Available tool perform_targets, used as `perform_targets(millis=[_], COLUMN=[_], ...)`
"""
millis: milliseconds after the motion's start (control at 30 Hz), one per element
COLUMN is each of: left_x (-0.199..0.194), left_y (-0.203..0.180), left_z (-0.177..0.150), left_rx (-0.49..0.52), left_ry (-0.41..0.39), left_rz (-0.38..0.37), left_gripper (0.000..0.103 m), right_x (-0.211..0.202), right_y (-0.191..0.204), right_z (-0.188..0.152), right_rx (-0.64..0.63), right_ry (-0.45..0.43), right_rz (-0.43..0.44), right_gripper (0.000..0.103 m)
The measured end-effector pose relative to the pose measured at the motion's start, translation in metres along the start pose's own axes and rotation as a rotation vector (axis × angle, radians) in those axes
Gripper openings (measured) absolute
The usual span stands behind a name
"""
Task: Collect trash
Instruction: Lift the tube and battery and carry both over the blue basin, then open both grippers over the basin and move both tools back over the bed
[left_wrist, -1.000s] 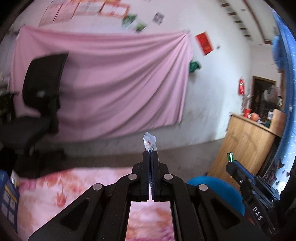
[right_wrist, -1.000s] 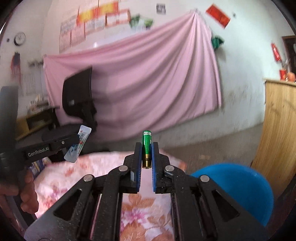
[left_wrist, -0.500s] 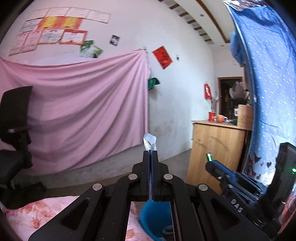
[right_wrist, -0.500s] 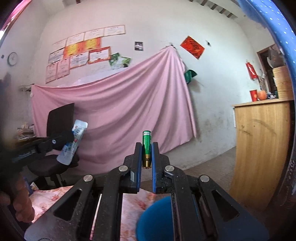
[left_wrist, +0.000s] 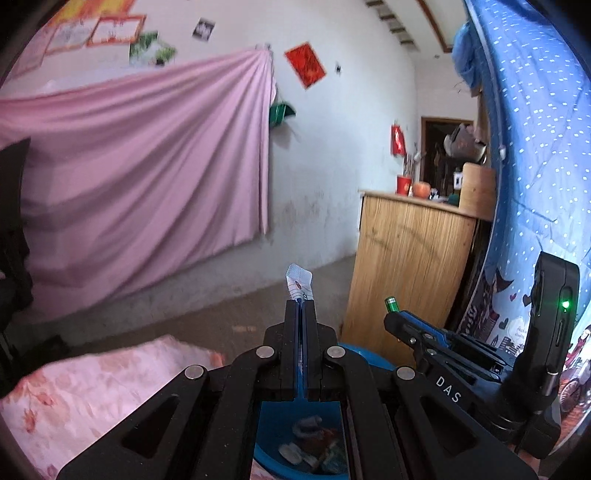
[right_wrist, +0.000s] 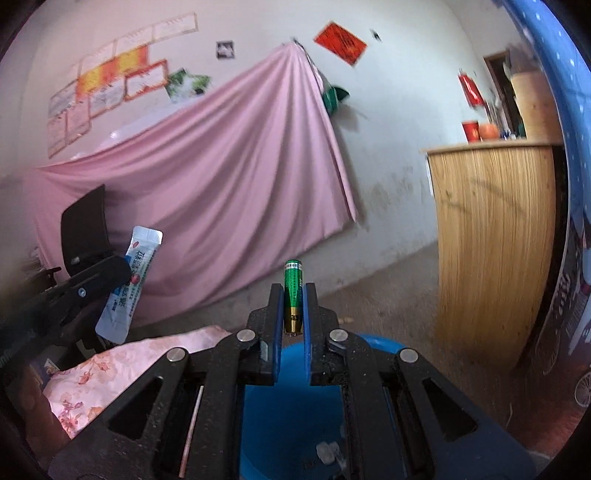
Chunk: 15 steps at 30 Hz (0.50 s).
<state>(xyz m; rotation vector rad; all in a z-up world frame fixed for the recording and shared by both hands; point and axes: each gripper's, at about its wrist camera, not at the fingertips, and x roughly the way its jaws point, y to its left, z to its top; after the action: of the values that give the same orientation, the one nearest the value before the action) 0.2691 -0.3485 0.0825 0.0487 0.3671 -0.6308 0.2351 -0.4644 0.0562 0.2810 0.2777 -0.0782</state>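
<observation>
My grippers' frames hide most of the blue bin (right_wrist: 291, 406) below me; I can only make out blurred scraps inside. My left gripper (left_wrist: 300, 306) is clamped on a white-blue sachet (left_wrist: 297, 282), its print too small for me to read. My right gripper (right_wrist: 293, 291) pinches a green-and-gold battery (right_wrist: 292, 295) upright above the bin. I read "DAS" on the right gripper's body.
</observation>
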Motion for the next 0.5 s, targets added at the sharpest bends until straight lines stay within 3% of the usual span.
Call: perform_targets(millis=[233,500], left_x=[0.038,0.038], left_y=[0.013,0.03], left_z=[-0.003,-0.01], left_rx=[-0.122,-0.17], left_ry=[0.193,0.253], left_rz=[-0.028,0.001], left_gripper=[0.0,0.001], right_x=[0.018,0.026], right_y=[-0.013,-0.017], right_z=[-0.011,-0.02], right_rx=[0.04,0.058], right_ry=[0.125,0.192], right_rz=[-0.026,-0.04], right_gripper=[0.039,0.041])
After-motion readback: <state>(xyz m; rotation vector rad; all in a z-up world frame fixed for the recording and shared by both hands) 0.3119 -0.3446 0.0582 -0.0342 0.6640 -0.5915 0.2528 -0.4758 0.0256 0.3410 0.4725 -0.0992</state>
